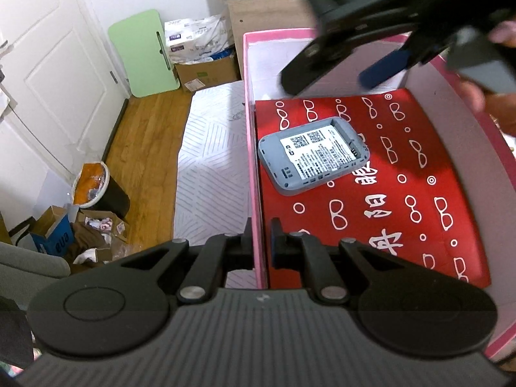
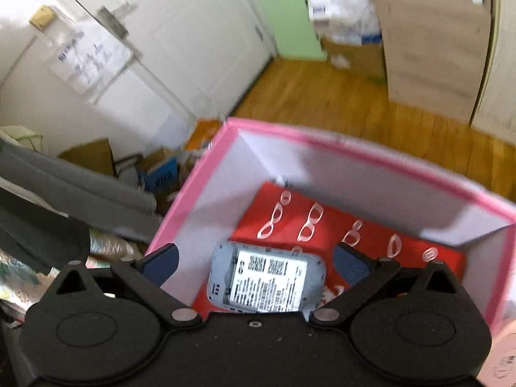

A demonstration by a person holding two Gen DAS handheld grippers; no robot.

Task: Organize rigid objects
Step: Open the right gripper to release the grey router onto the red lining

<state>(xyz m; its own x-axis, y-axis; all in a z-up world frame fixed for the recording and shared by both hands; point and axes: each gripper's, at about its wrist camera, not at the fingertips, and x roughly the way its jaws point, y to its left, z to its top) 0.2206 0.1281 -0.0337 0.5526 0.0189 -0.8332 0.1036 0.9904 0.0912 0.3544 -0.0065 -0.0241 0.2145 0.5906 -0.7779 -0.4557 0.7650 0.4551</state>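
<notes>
One item boxed so far: grey pocket router (image 1: pixel 312 156), label side up, lies on the red glasses-print box (image 1: pixel 403 174) inside the pink box (image 1: pixel 254 174). Left gripper (image 1: pixel 259 242) is clamped on the box's 9 o'clock wall, steadying it. Right gripper (image 2: pixel 254 264) hangs above, fingers spread wide, empty. Placement looks done; next likely calls for fetching another item

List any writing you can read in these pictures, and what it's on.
Grey device white label: QR codes and fine print, too small to read.
Red sheet in pink box: large white characters, upside down, not legible.
Paper on door: handwriting, blurred.
</notes>
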